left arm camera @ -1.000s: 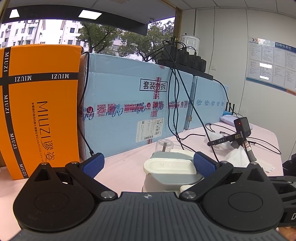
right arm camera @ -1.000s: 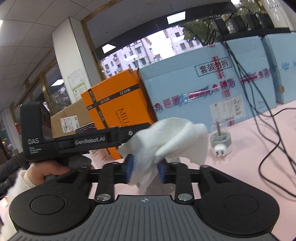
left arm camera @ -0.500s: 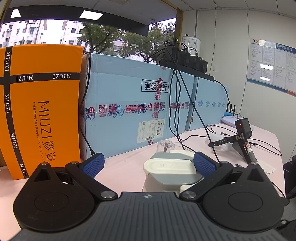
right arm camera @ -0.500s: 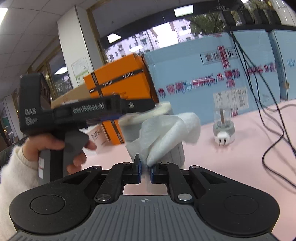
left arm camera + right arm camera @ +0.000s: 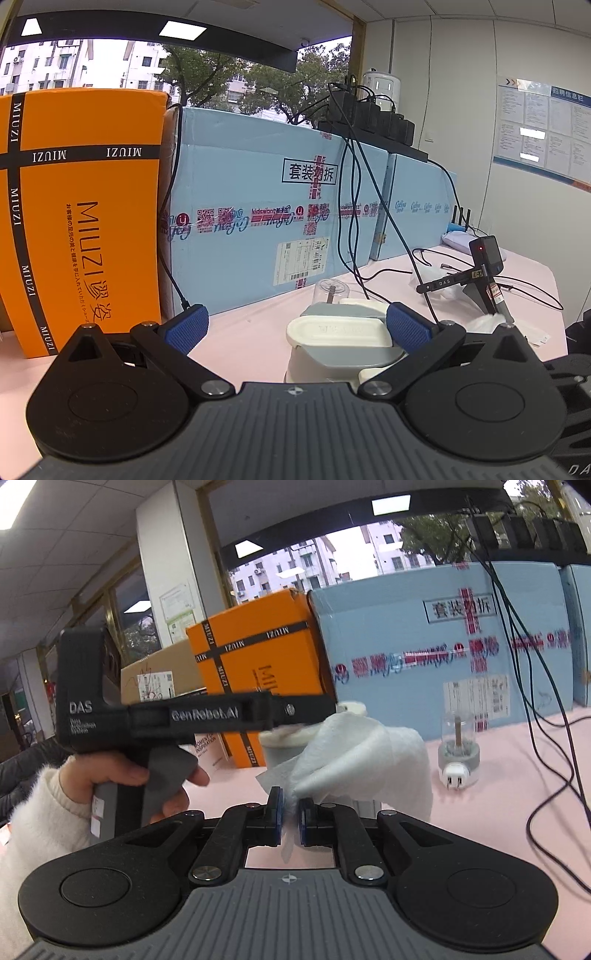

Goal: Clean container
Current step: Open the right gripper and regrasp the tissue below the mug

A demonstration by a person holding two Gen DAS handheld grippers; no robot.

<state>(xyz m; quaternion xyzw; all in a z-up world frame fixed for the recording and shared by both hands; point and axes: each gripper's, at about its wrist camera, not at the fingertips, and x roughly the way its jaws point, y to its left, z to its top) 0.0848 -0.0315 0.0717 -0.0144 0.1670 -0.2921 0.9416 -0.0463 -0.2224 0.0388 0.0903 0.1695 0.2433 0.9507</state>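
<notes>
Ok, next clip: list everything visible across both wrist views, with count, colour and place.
container: one, grey with cream lid clips, on the table between the left gripper's fingers
tissue: one, white, pinched in the right gripper, draped against the container
table: one, pink
orange box: one, orange with black bands, at the back left
blue boxes: two, light blue, along the back
glass dome with plug base: one, clear on grey, behind the container
cables: several, black, hanging down the blue boxes
wall notice board: one, white and blue, right wall
left gripper: black, blue pads, open
right gripper: black, blue pads, shut on tissue
hand: one, holding the left gripper's handle
</notes>
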